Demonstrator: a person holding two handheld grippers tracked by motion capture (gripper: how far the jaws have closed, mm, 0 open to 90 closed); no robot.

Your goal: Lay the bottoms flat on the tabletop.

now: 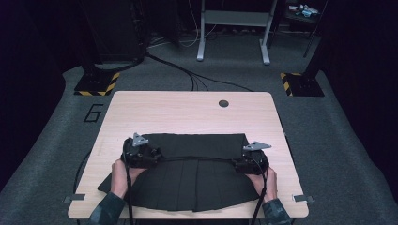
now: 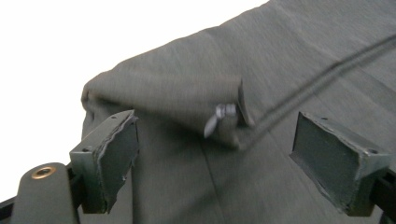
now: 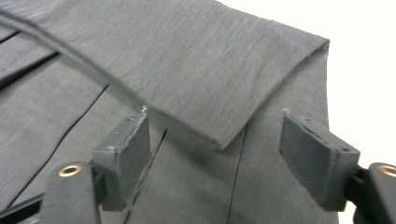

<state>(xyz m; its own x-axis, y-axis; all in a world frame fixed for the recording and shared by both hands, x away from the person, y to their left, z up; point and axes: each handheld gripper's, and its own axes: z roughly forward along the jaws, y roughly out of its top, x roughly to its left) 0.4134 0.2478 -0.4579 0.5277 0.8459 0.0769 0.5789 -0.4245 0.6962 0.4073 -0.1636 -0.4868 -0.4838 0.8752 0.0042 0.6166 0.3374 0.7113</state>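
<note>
Bare tabletop (image 1: 187, 112) beyond folded dark skirt (image 1: 197, 183), left claw (image 1: 157, 156) released, right claw (image 1: 236, 164) released

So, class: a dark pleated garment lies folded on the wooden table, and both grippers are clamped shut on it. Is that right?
Not quite. The garment lies folded on the table, but both gripper views show the left gripper and right gripper open, jaws apart over the cloth.

I am counting one dark pleated skirt (image 1: 187, 178) lying on one worktop (image 1: 187, 112). I am working two tongs, the left (image 1: 157, 154) at nine o'clock and the right (image 1: 237, 164) at three o'clock, and seeing two hands, left (image 1: 119, 178) and right (image 1: 265, 180).
</note>
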